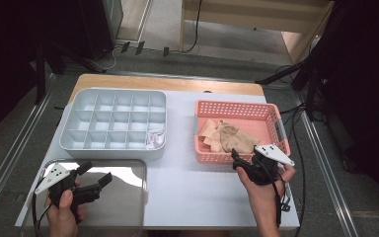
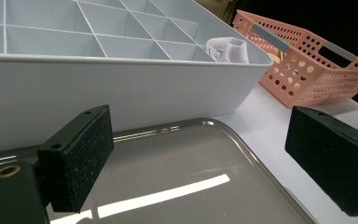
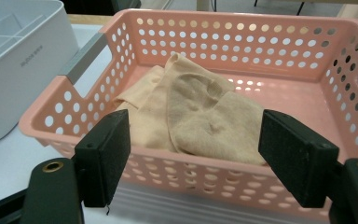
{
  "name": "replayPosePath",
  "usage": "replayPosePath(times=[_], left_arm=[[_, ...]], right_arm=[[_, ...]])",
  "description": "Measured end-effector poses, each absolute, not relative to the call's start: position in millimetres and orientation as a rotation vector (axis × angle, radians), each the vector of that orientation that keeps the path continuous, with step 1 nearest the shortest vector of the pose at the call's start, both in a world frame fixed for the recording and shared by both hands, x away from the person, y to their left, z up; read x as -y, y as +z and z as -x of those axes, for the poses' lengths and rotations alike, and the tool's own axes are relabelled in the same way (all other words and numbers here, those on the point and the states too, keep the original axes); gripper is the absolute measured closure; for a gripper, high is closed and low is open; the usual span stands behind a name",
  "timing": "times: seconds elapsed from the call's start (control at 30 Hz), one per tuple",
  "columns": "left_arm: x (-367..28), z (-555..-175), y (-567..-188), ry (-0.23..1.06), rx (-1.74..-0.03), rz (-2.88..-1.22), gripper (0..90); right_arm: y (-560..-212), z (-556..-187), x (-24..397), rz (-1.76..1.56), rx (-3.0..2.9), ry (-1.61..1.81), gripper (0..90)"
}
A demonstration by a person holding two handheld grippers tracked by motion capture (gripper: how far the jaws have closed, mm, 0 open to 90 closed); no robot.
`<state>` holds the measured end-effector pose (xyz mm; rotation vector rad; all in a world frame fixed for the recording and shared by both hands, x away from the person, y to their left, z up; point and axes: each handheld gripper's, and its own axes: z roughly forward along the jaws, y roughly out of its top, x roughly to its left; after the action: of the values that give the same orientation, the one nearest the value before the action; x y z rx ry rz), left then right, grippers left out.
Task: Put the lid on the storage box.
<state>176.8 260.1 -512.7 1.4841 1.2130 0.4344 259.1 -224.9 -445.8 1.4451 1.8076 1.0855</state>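
Observation:
A pink perforated basket (image 1: 237,104) sits at the right of the table with crumpled beige cloth (image 1: 227,138) inside. My right gripper (image 1: 246,156) hovers at the basket's near rim, open and empty. In the right gripper view its jaws (image 3: 196,154) frame the beige cloth (image 3: 191,116) from outside the basket wall (image 3: 242,46). My left gripper (image 1: 96,174) hangs open over a shiny metal tray (image 1: 123,197) at the front left, holding nothing. A grey divided box (image 1: 79,143) stands behind the tray, with a white cloth (image 1: 155,139) in its near right compartment.
The left gripper view has the box's front wall (image 2: 121,88) close ahead, the white cloth (image 2: 228,49) peeking over it, and the basket (image 2: 307,74) beyond. A white mat (image 1: 187,182) covers the table between tray and basket. Cables trail at the right edge.

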Motion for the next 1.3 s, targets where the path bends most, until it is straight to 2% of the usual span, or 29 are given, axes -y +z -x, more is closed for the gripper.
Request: replayPosePath(times=[0.73, 0.97, 1.3], left_arm=[[-261, -178, -515, 0.422, -1.218, -1.486, 8.1], [-262, -179, -516, 0.414, -1.221, -1.484, 8.1], [-262, -180, -517, 0.411, -1.224, -1.483, 8.1]], right_arm=[[-443, -332, 227, -1.654, -1.903, 0.97, 31.4], [-453, -352, 229, -1.831, -1.911, 0.946, 32.0], [-467, -372, 222, -1.92, -1.99, 0.759, 31.0]])
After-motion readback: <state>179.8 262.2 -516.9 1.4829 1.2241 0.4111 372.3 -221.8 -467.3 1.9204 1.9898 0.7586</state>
